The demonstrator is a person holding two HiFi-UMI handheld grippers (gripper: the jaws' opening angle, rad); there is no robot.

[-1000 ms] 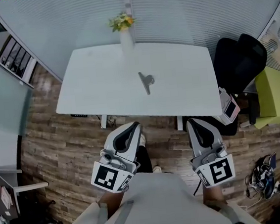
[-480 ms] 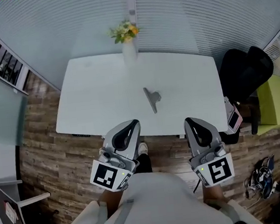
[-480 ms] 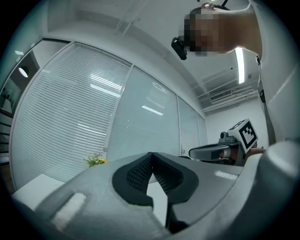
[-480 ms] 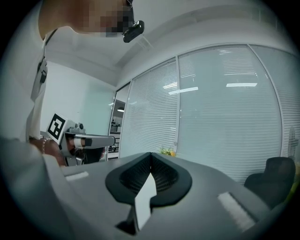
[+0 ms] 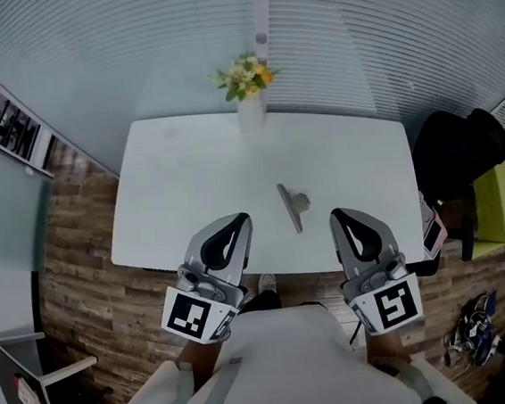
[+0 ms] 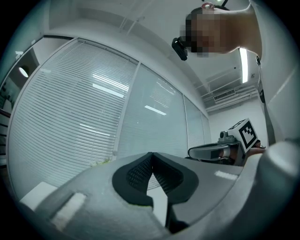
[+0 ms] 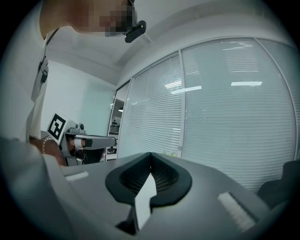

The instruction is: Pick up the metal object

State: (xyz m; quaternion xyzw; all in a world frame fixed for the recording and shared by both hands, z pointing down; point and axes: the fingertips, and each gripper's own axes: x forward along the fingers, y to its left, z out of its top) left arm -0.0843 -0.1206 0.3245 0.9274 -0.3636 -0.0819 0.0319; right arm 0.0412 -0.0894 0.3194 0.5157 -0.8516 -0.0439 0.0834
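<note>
Near the table's front edge lies the metal object, just ahead of the left gripper and right gripper, both pinched shut and empty. Reaching with jaws closed would likely shove it away.

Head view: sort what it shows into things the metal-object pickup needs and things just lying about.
Job: metal object on the white table; left gripper and right gripper, both shut and empty.
Lying about: vase of flowers, black chair, cables on the floor.
</note>
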